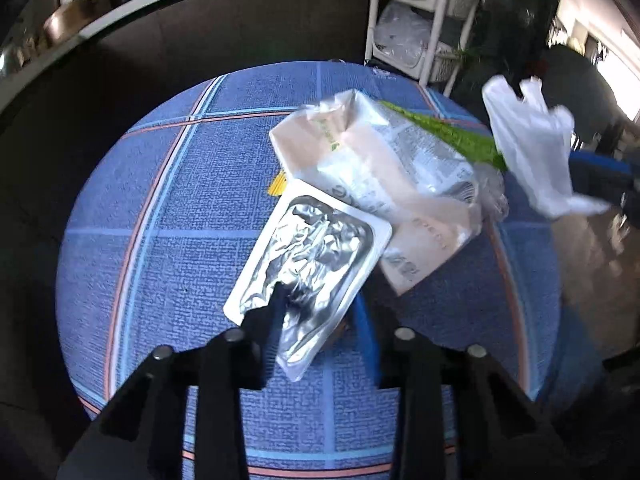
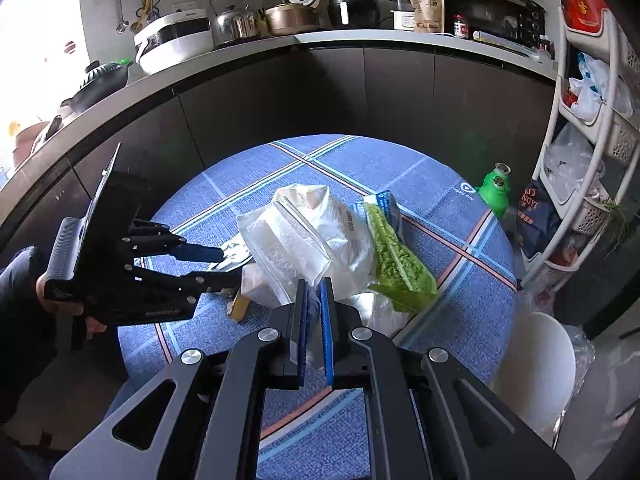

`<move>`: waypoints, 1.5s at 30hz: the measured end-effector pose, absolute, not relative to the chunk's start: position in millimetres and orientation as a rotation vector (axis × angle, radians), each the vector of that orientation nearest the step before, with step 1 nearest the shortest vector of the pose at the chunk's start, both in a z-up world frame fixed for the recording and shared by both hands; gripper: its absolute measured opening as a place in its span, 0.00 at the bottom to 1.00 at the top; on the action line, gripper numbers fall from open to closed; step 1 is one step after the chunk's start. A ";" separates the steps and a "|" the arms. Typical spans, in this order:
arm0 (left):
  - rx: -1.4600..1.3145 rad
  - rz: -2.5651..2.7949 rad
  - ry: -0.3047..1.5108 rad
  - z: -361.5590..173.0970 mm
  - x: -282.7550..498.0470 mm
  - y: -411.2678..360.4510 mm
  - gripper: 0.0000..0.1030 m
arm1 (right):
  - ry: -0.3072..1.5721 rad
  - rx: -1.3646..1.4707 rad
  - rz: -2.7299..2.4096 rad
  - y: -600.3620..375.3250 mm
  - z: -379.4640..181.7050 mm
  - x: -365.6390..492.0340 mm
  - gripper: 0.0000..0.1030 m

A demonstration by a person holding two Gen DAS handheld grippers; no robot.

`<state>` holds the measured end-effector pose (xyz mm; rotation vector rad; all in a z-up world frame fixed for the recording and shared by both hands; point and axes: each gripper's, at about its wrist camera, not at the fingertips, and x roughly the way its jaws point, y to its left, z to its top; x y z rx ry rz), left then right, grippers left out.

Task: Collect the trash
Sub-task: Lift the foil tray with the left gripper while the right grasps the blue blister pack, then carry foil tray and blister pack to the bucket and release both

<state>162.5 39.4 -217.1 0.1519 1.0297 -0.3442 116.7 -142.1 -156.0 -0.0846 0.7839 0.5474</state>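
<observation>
On the round blue plaid bench [image 2: 440,216] a heap of wrappers is piled: a silver foil pouch [image 1: 316,256], clear plastic bags [image 2: 304,232] and a green packet [image 2: 400,264]. The foil pouch is pinched by the left gripper [image 1: 316,320], fingers narrow. A thin white plastic bag [image 1: 532,148] is clamped between the right gripper's [image 2: 316,300] nearly closed fingers.

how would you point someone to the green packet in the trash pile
Find the round table with the blue plaid cloth. The trash heap sits mid-table; the green packet lies along its right edge. It is the only bright green piece among white and silver wrappers.
</observation>
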 end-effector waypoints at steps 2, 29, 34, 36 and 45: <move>0.124 -0.343 1.023 -211.9 160.5 42.4 0.24 | 0.777 -0.081 0.550 -142.8 -154.2 114.4 0.06; -0.198 -0.398 0.797 -108.3 72.0 3.9 0.11 | 0.645 0.031 0.493 -210.4 -110.3 70.1 0.06; -0.176 -0.471 0.786 -99.8 79.2 -36.8 0.11 | 0.634 0.069 0.433 -242.5 -111.8 66.7 0.06; -0.171 -0.498 0.791 -99.7 84.7 -50.5 0.11 | 0.633 0.088 0.403 -257.8 -114.1 67.6 0.06; -0.114 -0.615 0.829 -109.3 111.3 -120.7 0.11 | 0.659 0.180 0.255 -330.4 -140.3 79.3 0.06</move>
